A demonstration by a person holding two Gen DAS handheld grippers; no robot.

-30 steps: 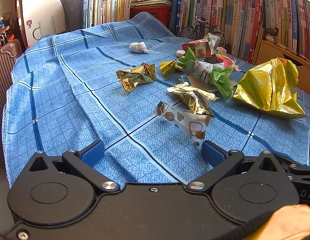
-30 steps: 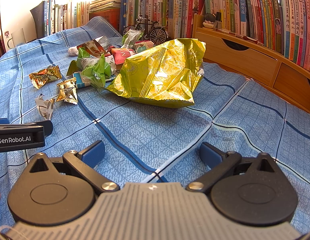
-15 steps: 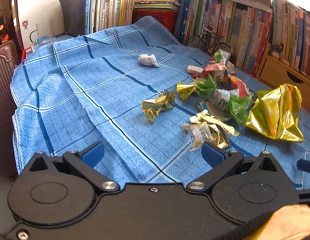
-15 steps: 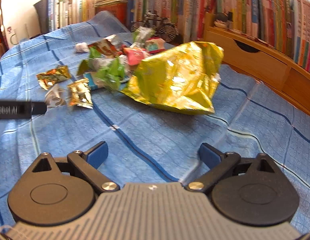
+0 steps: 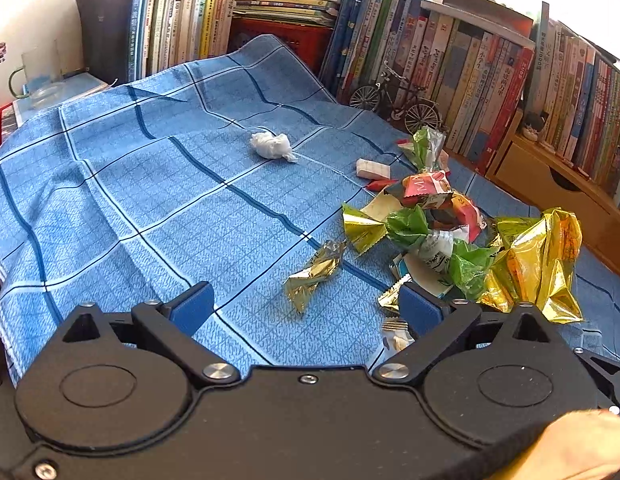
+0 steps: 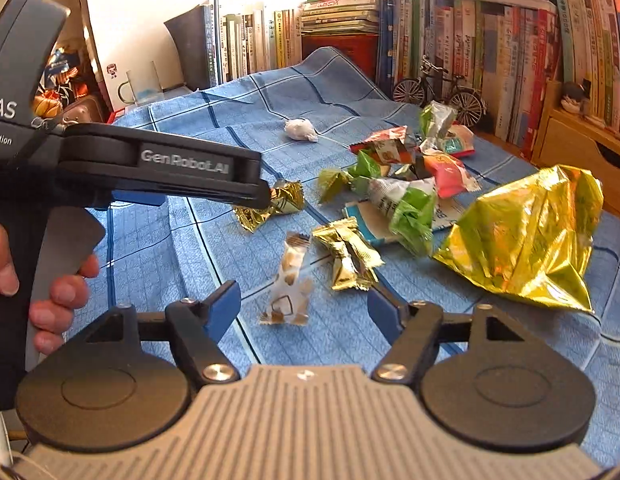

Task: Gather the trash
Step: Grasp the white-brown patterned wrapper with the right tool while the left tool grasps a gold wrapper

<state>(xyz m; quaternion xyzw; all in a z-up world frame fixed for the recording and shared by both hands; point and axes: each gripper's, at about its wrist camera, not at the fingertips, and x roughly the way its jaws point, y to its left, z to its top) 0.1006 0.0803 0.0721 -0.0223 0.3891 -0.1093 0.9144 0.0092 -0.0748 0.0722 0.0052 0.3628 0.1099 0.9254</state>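
Observation:
Trash lies on a blue checked cloth point(image 5: 158, 200). My left gripper point(image 5: 304, 308) is open above the cloth, just short of a twisted gold wrapper point(image 5: 314, 272). A white patterned wrapper point(image 5: 396, 338) peeks from behind its right finger. In the right wrist view that white patterned wrapper point(image 6: 288, 284) lies just ahead of my open right gripper point(image 6: 303, 306), in line with the gap. A gold wrapper point(image 6: 346, 256) is just beyond it. A large gold bag point(image 6: 526, 240) sits to the right. A white tissue ball point(image 6: 300, 130) lies farther back.
A heap of green, red and white wrappers point(image 6: 406, 184) lies mid-cloth. One finger point(image 6: 214, 176) of the left gripper crosses the right wrist view and covers part of another gold wrapper point(image 6: 270, 204). Books point(image 5: 490, 92), a toy bicycle point(image 5: 402, 100), a wooden drawer unit point(image 5: 550, 184) and a glass mug point(image 5: 38, 76) border the cloth.
The right gripper has swung left from the gold bag toward the small wrappers, and the white patterned wrapper is now in front of its gap. The left gripper has drawn back and turned left. Both stayed open.

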